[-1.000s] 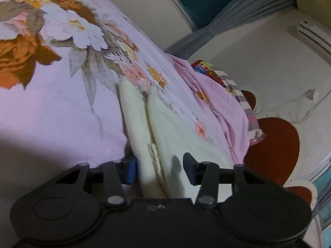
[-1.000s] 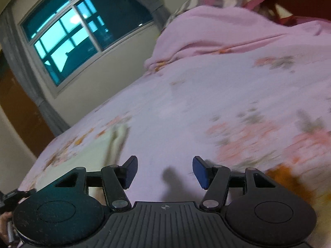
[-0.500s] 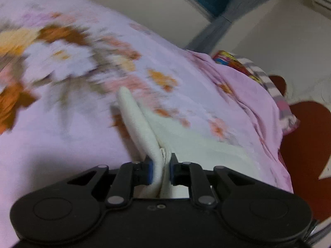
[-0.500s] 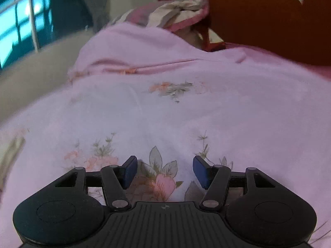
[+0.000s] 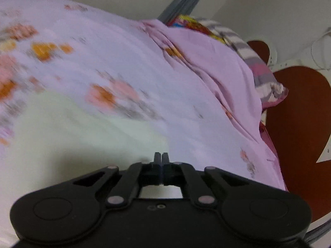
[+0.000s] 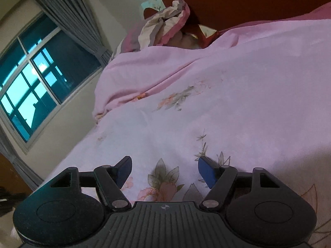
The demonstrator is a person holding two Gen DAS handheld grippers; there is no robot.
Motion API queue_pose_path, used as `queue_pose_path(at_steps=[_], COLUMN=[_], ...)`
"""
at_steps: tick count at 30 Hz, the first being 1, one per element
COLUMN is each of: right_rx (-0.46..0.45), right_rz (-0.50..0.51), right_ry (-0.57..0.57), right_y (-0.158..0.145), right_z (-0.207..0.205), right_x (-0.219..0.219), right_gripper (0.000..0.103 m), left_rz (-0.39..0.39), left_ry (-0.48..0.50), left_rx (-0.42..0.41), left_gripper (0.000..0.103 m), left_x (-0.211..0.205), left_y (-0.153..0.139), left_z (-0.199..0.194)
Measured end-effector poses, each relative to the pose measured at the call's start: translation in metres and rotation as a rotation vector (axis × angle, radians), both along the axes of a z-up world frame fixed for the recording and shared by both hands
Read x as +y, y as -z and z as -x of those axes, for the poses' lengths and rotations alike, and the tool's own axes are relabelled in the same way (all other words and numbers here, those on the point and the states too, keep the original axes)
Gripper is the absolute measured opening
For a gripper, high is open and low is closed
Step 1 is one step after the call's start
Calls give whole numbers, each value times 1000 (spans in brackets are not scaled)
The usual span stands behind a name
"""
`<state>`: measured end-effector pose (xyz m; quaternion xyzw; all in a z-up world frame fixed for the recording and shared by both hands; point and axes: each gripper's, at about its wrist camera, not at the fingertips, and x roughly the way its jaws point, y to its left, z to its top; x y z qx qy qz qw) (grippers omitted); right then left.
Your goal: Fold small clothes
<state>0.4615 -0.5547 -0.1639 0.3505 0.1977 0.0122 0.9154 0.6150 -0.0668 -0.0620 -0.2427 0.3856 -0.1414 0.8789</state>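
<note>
A cream-white garment (image 5: 82,136) lies blurred on the pink floral bedsheet (image 5: 144,66) in the left wrist view, spreading left of and under the gripper. My left gripper (image 5: 161,161) has its jaws pressed together over the garment's right edge; whether cloth is pinched between them cannot be seen. My right gripper (image 6: 164,169) is open and empty, low over the floral sheet (image 6: 227,113). The garment is not in the right wrist view.
A bunched pink quilt (image 5: 217,66) and a striped pillow (image 5: 262,74) lie at the head of the bed by the brown headboard (image 5: 300,124). In the right wrist view a window (image 6: 41,78) with a grey curtain (image 6: 72,16) stands to the left.
My left gripper closed on the garment's folded edge, then swung right with its jaws fully together; the garment now looks spread flat. My right gripper swung over the sheet, staying open.
</note>
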Motion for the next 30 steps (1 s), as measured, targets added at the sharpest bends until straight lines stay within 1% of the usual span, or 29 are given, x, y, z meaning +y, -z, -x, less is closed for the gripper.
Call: queue_pose_path(at_steps=[1, 2, 3, 4, 5, 7, 8, 9, 10, 11, 12, 13, 14, 15, 16, 17, 19, 20, 21, 22, 23, 26, 30], right_rx=[-6, -11, -13, -15, -20, -17, -12, -6, -1, 4, 17, 20, 7, -12, -21, -31, -51, -54, -54, -53, -47, -12, 63], right_rz=[-9, -24, -29, -42, -64, -59, -44, -27, -6, 15, 38, 47, 38, 15, 2, -4, -21, -32, -42, -53, -64, -69, -94], right_ry=[-2, -5, -15, -23, -24, -30, -31, -35, -49, -61, -73, -98, -143, -184, -230, -295, -415, -466, -515, -567, -614, -699, -744], right_y=[1, 2, 3, 5, 6, 5, 3, 1, -1, -4, -9, -13, -19, -25, -32, -39, -52, -57, -61, -65, -67, -66, -53], right_z=[1, 2, 1, 0, 0, -1, -2, -2, -3, -4, -5, -5, -2, 1, 4, 4, 1, -3, -7, -12, -18, -35, -57], right_x=[-2, -4, -7, -11, -14, -15, -12, -10, -6, -2, 4, 10, 21, 35, 53, 79, 134, 159, 183, 207, 229, 276, 308], right_gripper=[71, 71, 71, 71, 71, 71, 71, 73, 78, 80, 80, 80, 80, 80, 80, 80, 80, 80, 80, 80, 80, 80, 80], left_rz=[19, 29, 22, 10, 1, -72, -113, -153, -192, -221, -279, -321, -329, -342, -377, -388, -330, -313, -315, -336, -350, -270, -264], left_ry=[26, 46, 54, 59, 54, 28, -3, -39, -80, -117, -158, -190, -200, -188, -169, -139, -92, -76, -64, -59, -49, -34, -16], left_rx=[24, 47, 31, -10, -40, -88, -118, -133, -139, -144, -147, -137, -122, -98, -78, -78, -116, -134, -164, -191, -202, -203, -200], left_gripper=[0, 5, 11, 20, 21, 20, 24, 24, 24, 26, 26, 27, 28, 28, 28, 28, 28, 30, 31, 32, 33, 33, 35], left_x=[-16, -30, -40, -42, -37, -7, 17, 39, 70, 97, 122, 145, 161, 171, 174, 174, 165, 159, 157, 151, 147, 143, 137], left_y=[7, 14, 14, 8, 2, -12, -18, -21, -23, -22, -19, -13, -4, 9, 22, 35, 47, 51, 54, 56, 58, 62, 68], left_z=[-1, 1, 7, 16, 26, 52, 68, 82, 102, 120, 142, 164, 181, 198, 213, 228, 245, 250, 253, 254, 252, 243, 232])
